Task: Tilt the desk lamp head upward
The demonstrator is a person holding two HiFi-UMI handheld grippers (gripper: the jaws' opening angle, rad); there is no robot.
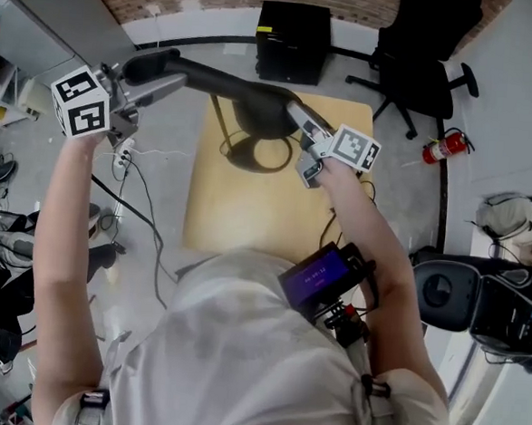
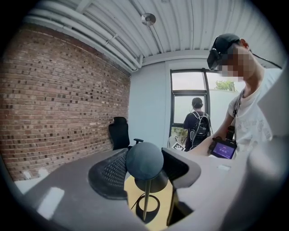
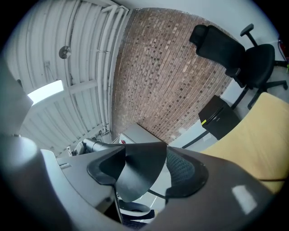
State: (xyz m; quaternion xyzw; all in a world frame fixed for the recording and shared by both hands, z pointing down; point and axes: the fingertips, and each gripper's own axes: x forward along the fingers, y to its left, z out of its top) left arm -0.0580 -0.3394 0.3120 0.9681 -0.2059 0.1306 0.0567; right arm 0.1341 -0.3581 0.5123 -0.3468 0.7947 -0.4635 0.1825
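Both jaws are on the lamp. Left gripper is clamped on the dark rounded end of the matte black tubular lamp head. The end fills the gap and the pads look to touch it on both sides. Right gripper is closed over the black flared cone at the other end, with the cone's thin wall between my pads.

Key geometry: the head's long axis runs between my two grippers, roughly level, over the far end of the pale wooden table. The thin metal stem meets the tube between them, seemingly nearer my left, and drops to the dark ring base on the table. So the pivot sits between my hands: cone end goes up, rounded end goes down or acts as the reaction point. My right is on the end that has to rise, so I'd judge it lifts while the left steadies.

Clearance: nothing shows above the head, so there's room to swing up. Under the cone there's only bare table and the ring base. The black box beyond the table and the black office chair are well apart.

Risks: the stem is thin and the base is probably light, so an off-axis push could tip or skid the lamp instead of turning the joint. The cone wall looks slick, so my right pads could slide off the rim.
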